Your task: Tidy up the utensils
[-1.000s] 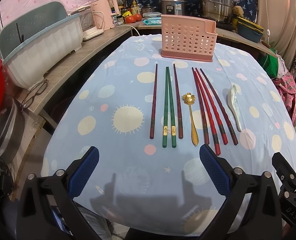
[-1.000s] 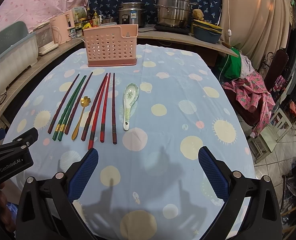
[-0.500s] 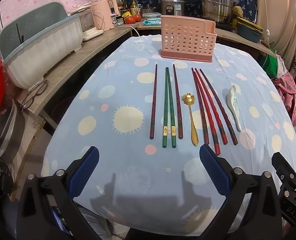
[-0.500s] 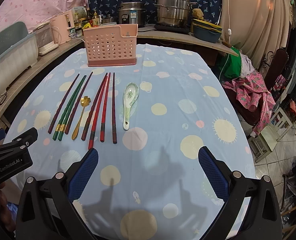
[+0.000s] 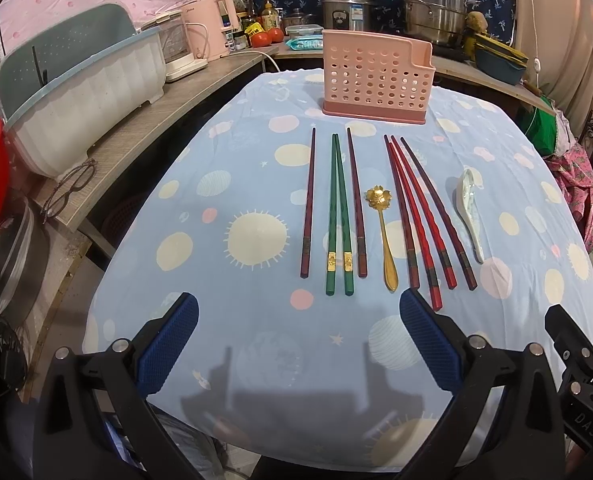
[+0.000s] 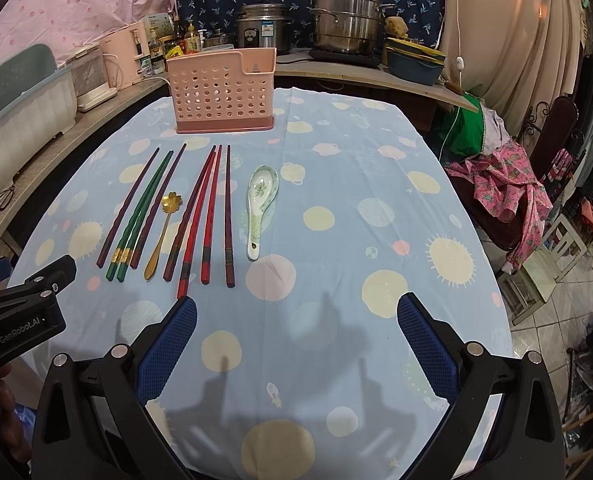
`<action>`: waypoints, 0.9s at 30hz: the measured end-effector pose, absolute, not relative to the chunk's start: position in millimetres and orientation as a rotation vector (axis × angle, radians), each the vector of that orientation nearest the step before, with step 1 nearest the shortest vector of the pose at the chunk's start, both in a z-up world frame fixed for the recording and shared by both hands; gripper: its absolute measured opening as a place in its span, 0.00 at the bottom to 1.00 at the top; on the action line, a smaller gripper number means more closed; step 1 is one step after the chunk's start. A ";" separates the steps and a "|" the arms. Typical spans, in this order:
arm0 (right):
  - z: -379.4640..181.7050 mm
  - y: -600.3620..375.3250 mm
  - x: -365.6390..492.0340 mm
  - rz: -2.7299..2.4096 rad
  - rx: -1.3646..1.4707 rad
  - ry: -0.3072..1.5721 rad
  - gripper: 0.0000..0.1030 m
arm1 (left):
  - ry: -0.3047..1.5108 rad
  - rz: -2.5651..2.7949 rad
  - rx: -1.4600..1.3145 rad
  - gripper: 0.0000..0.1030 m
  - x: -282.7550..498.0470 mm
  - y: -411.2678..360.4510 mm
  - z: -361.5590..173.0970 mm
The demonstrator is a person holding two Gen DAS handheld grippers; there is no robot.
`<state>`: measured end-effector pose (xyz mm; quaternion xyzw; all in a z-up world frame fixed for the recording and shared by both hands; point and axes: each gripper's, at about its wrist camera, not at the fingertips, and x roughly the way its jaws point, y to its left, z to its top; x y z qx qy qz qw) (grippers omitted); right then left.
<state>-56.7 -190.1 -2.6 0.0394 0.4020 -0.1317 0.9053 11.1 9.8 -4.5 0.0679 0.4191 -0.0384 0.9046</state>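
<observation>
Nothing has moved in the last second: both the left tongs [image 5: 298, 340] and right tongs [image 6: 296, 340] hang open and empty short of the chopsticks [image 5: 338, 216], spoons [image 5: 382, 232] and holder [image 5: 376, 76], so sorting hasn't begun.

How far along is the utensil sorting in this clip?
Nothing looks done: no utensil shows in the pink holder. The chopsticks, gold spoon and ceramic spoon all lie on the tablecloth. Nothing is in hand: the left gripper and right gripper hang open. Every piece is left.
</observation>
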 end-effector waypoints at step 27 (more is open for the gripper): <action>-31.8 -209.3 -2.4 -0.260 0.141 0.903 0.88 | 1.011 -0.076 0.051 0.82 93.8 39.8 -59.6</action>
